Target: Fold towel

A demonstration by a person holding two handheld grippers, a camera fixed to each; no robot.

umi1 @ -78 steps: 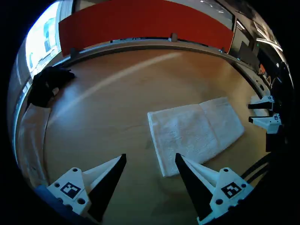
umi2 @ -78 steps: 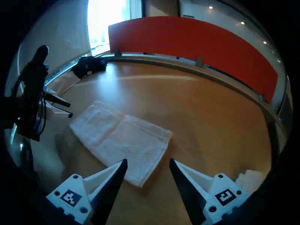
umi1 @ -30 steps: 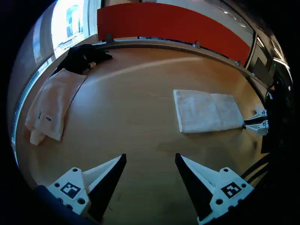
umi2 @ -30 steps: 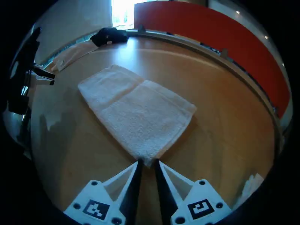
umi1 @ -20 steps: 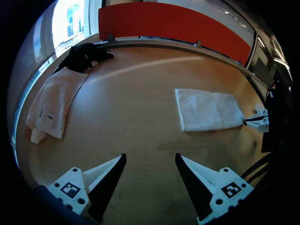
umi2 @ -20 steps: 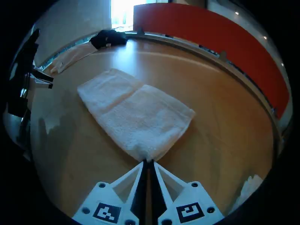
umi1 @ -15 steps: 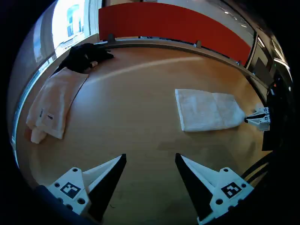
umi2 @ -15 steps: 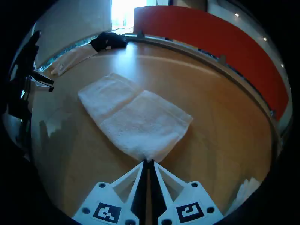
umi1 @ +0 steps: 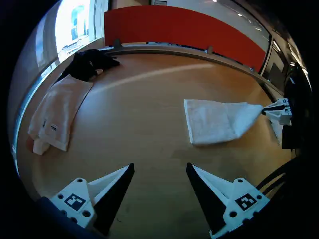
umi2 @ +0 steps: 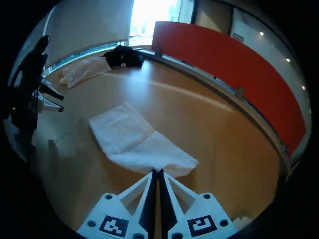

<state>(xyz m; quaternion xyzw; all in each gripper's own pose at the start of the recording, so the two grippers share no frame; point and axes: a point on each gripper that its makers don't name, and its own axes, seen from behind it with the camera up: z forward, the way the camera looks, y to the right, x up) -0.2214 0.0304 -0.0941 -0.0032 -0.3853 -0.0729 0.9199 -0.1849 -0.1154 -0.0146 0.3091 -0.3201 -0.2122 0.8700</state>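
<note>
A folded white towel (umi1: 211,121) lies on the wooden table (umi1: 135,103) toward the right in the left gripper view. Its far right corner is raised off the wood, pinched by my right gripper (umi1: 264,110). In the right gripper view the same towel (umi2: 131,141) stretches away from my right gripper (umi2: 156,172), whose fingers are shut on the near corner; that end hangs lifted while the far half rests flat. My left gripper (umi1: 159,165) is open over bare wood, well short of the towel, and appears at the left edge of the right gripper view (umi2: 60,104).
A folded beige towel (umi1: 56,109) lies by the table's left edge with a black bundle (umi1: 89,63) behind it. A red partition (umi1: 179,28) runs along the far edge. Something white (umi2: 241,223) sits at the lower right in the right gripper view.
My right gripper closed on the towel's near corner and has lifted it up and back, raising that end off the table. The left gripper has stayed open and nearly still.
</note>
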